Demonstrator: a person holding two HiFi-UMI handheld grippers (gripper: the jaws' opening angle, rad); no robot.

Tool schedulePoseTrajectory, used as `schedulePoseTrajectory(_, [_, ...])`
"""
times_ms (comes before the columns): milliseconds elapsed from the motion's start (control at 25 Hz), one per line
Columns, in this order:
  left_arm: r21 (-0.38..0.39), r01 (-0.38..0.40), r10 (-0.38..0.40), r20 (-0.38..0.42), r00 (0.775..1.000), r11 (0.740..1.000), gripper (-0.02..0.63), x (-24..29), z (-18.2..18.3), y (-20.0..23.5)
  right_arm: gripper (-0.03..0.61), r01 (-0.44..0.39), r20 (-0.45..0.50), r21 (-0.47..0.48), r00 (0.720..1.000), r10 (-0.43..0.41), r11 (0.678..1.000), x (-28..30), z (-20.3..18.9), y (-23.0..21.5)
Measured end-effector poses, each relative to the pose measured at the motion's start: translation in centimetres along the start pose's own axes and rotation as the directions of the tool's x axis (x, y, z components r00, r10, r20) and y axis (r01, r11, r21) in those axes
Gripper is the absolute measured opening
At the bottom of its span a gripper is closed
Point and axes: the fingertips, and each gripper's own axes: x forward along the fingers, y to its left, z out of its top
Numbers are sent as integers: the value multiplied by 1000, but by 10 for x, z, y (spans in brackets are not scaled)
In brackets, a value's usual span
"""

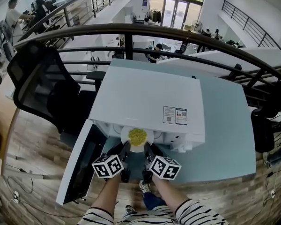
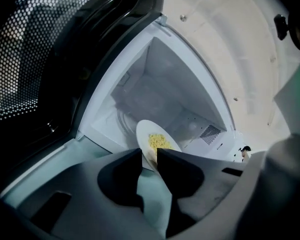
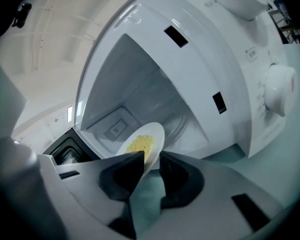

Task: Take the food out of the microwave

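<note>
A white plate (image 1: 137, 146) heaped with yellow food (image 1: 137, 135) sits at the mouth of the white microwave (image 1: 145, 102), just outside its front edge. My left gripper (image 1: 126, 149) is shut on the plate's left rim, my right gripper (image 1: 146, 149) on its right rim. In the left gripper view the plate (image 2: 142, 133) stands tilted with the food (image 2: 159, 141) on it, its near rim pinched in the left gripper (image 2: 149, 157). Seen from the right gripper, the plate (image 3: 154, 133) and food (image 3: 139, 144) lean the other way, the rim caught in the right gripper (image 3: 151, 160).
The microwave door (image 1: 79, 165) hangs open to the left, close beside my left hand. The microwave stands on a pale teal table (image 1: 225, 130). Its control dial (image 3: 280, 89) is on the right. A black office chair (image 1: 42, 88) and a dark railing (image 1: 131, 31) lie beyond.
</note>
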Motion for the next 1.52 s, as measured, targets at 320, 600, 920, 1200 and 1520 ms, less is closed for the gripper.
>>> schedulePoseTrajectory(320, [18, 22, -23, 5, 1000, 1000, 107, -42, -9, -22, 98, 1, 33, -2, 999, -1, 1000, -44, -7, 22])
schedulePoseTrajectory(600, [30, 42, -42, 13, 999, 999, 107, -80, -24, -38, 95, 1, 60, -3, 998, -1, 1000, -84, -21, 36])
schedulePoseTrajectory(920, [44, 60, -61, 20, 998, 997, 107, -128, -40, -51, 95, -2, 83, -10, 997, 3, 1000, -127, -44, 57])
schedulePoseTrajectory(1200, [54, 67, -68, 26, 997, 996, 107, -163, -57, -54, 94, -9, 94, -9, 995, 9, 1000, -155, -67, 69])
schedulePoseTrajectory(1520, [59, 68, -69, 29, 997, 996, 107, -199, -80, -60, 92, -11, 88, -20, 996, 12, 1000, -186, -93, 77])
